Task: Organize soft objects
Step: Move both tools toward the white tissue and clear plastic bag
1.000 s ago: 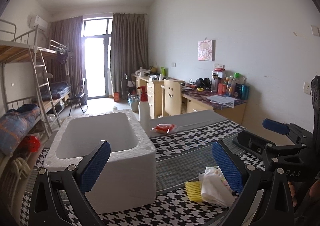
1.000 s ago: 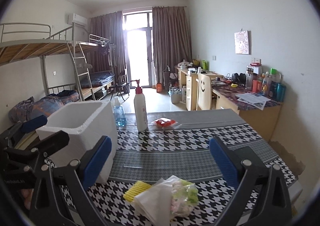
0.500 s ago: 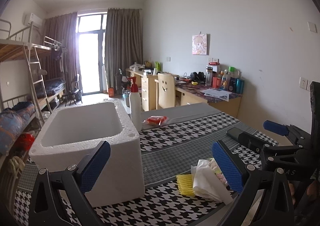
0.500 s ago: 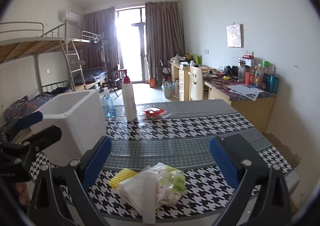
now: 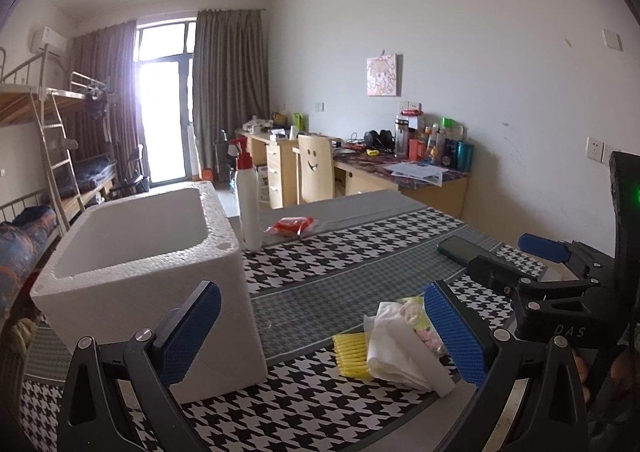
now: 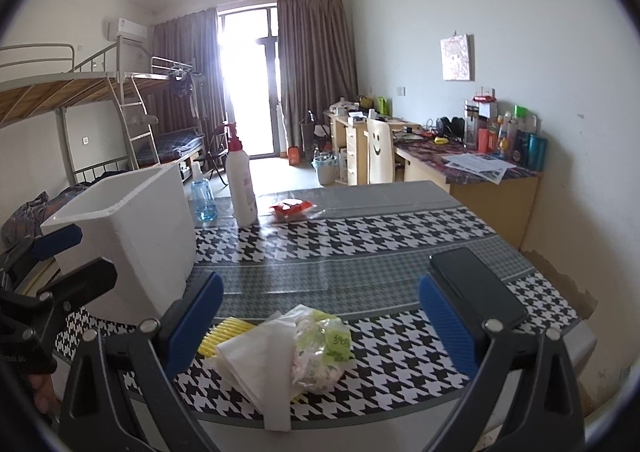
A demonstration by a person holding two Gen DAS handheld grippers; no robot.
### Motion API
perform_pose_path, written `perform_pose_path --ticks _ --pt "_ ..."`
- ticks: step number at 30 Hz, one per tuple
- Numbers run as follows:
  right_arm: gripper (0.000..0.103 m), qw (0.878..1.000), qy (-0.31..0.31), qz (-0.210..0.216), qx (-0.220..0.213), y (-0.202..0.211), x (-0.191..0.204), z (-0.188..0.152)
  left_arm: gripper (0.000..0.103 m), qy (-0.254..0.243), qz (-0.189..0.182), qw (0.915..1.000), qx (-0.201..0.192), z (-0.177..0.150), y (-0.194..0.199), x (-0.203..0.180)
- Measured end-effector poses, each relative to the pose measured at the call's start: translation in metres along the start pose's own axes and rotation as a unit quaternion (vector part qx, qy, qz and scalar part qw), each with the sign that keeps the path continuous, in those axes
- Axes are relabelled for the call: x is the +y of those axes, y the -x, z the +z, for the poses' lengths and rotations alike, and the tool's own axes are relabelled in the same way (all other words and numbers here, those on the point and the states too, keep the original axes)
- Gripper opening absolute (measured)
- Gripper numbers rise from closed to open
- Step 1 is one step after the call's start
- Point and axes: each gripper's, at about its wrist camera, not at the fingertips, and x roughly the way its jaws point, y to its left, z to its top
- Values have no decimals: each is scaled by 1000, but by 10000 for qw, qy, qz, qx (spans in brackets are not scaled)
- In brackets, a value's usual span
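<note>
Pile of soft things, a folded white cloth [image 6: 256, 356], a clear bag of pastel bits [image 6: 320, 348] and a yellow ribbed pad [image 6: 224, 334], lying on the houndstooth tablecloth [image 6: 360, 236] just right of the white foam box [image 6: 132, 228], cloth's long axis running toward the camera. Centred between the wide-open, empty right gripper [image 6: 320, 322]. Off-centre for the left gripper [image 5: 320, 332], likewise spread wide and empty, pile against its right finger, so probably a right-hand pick.

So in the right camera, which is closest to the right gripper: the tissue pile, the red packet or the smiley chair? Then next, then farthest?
From the right gripper:
1. Tissue pile, right between its fingers on the near table edge.
2. Red packet, at the far end of the table, beside the white bottle.
3. Smiley chair, beyond the table, at the desk.
</note>
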Motion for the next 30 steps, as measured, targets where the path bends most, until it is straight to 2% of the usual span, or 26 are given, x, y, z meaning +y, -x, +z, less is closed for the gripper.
perform_pose_path --ticks 30 --pt "100 9989 80 -82 453 -10 -7 -33 102 -44 -368 9968 707 -29 -34 -22"
